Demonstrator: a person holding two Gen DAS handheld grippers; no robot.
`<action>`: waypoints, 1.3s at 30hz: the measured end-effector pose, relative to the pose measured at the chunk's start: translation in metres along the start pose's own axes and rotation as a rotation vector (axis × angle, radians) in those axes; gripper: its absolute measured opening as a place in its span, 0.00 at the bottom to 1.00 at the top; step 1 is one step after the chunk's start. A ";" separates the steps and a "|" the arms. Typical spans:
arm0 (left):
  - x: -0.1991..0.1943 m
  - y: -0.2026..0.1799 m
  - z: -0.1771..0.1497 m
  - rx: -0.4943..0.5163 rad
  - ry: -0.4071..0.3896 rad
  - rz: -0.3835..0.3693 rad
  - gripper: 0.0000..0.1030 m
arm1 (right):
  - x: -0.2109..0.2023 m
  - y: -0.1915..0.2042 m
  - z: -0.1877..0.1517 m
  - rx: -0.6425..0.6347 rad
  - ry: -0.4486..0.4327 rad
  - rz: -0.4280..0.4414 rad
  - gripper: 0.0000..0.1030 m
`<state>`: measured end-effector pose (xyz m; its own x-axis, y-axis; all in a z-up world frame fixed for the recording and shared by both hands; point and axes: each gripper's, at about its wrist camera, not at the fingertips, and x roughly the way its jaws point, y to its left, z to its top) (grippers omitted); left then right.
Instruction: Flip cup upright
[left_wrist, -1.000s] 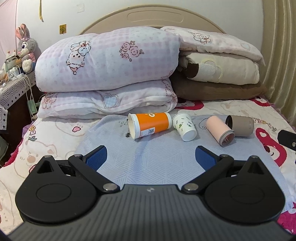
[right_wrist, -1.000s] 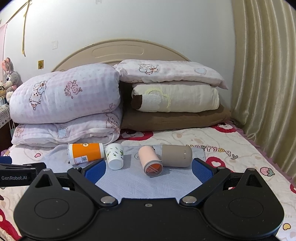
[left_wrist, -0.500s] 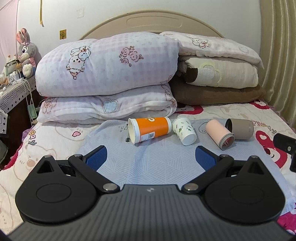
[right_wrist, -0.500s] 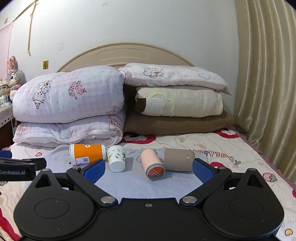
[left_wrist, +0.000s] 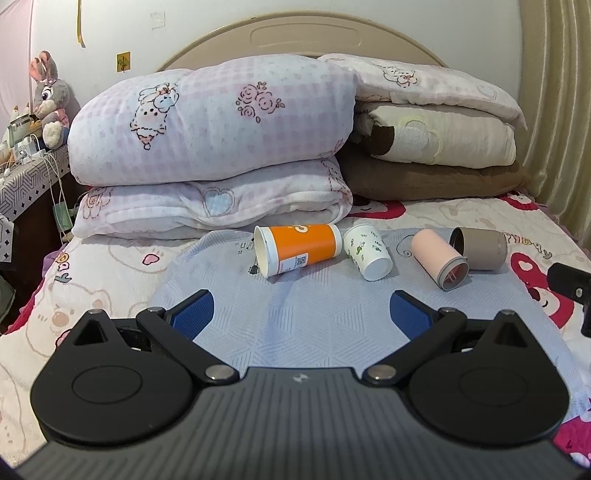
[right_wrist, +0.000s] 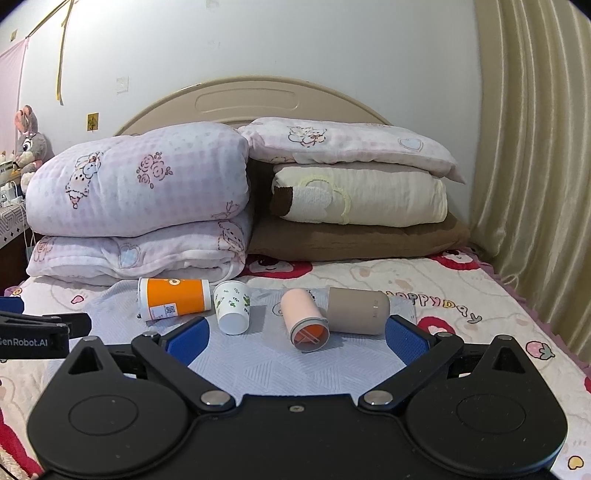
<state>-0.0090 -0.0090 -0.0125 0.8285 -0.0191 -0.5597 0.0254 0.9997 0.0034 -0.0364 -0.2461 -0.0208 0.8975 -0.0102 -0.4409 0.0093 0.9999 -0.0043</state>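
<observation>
Several cups lie on their sides on a blue-grey mat (left_wrist: 295, 317) on the bed: an orange paper cup (left_wrist: 297, 248) (right_wrist: 173, 298), a small white leaf-print cup (left_wrist: 367, 251) (right_wrist: 232, 306), a pink cup (left_wrist: 439, 258) (right_wrist: 303, 319) and a taupe cup (left_wrist: 480, 248) (right_wrist: 358, 310). My left gripper (left_wrist: 301, 314) is open and empty, well short of the orange and white cups. My right gripper (right_wrist: 295, 338) is open and empty, close in front of the pink cup. Each gripper shows at the edge of the other's view.
Folded quilts and pillows (left_wrist: 210, 147) (right_wrist: 354, 195) are stacked behind the cups against the headboard. A curtain (right_wrist: 535, 166) hangs at the right. A bedside stand with a plush rabbit (left_wrist: 48, 96) and cables is at the left.
Both views have tilted up and drawn back slightly, so the cups sit lower and the wall shows more. The cups have not moved. Both grippers stay open.
</observation>
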 end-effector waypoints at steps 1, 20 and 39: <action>0.001 0.000 0.000 -0.001 0.002 0.000 1.00 | 0.000 0.000 0.000 0.000 0.001 -0.001 1.00; 0.051 -0.064 0.034 -0.039 0.219 -0.137 1.00 | 0.035 -0.093 0.044 -0.148 0.043 0.234 0.99; 0.176 -0.162 0.034 -0.413 0.473 -0.390 0.95 | 0.161 -0.111 0.044 -0.961 0.256 0.419 0.95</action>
<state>0.1519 -0.1750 -0.0831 0.4700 -0.4586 -0.7542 -0.0212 0.8484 -0.5290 0.1263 -0.3590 -0.0515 0.6284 0.2218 -0.7456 -0.7277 0.5062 -0.4628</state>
